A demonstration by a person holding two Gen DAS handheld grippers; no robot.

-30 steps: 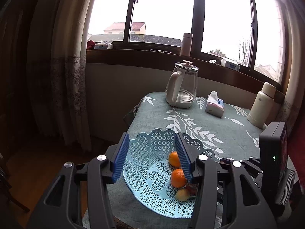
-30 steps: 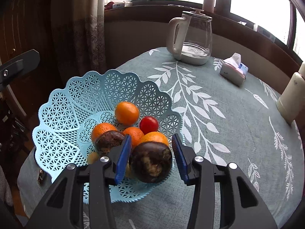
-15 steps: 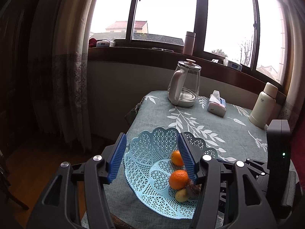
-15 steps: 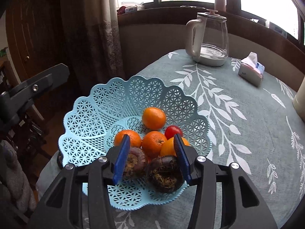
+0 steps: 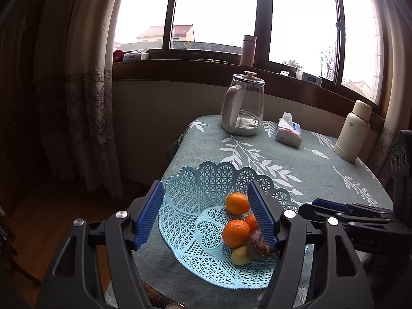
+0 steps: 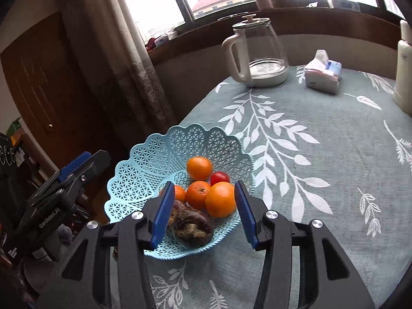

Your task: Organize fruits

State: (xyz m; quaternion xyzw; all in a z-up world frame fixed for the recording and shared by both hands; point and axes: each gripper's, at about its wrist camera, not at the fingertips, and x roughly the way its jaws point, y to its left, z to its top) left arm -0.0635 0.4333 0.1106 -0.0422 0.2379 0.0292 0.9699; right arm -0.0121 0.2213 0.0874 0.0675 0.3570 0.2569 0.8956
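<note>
While both tongs hang above the near end of the table (image 6: 322, 134), neither holds anything. The right gripper (image 6: 203, 212) stands wide, its blue pads (image 6: 162, 213) spread apart over the near rim of the light blue lattice basket (image 6: 152, 159). Between and just beyond those pads lie the fruits: a large orange (image 6: 221, 199) by the right pad, a smaller orange (image 6: 197, 194) beside it, another orange (image 6: 199, 168) further ahead, a small red fruit (image 6: 220, 177) touching the large orange, and two dark brown wrinkled fruits (image 6: 193, 228) nearest the tongs. The left gripper (image 5: 206, 216) is likewise wide, its pads framing the basket's left half; a small yellowish fruit (image 5: 240, 255) shows close to its right pad. Far ahead of both tongs stand a glass kettle (image 6: 260, 51) and a tissue pack (image 6: 323, 76), with a white flask (image 5: 354, 131) off to the right. To the right gripper's left, the other tool's black body reaches in from the edge.
</note>
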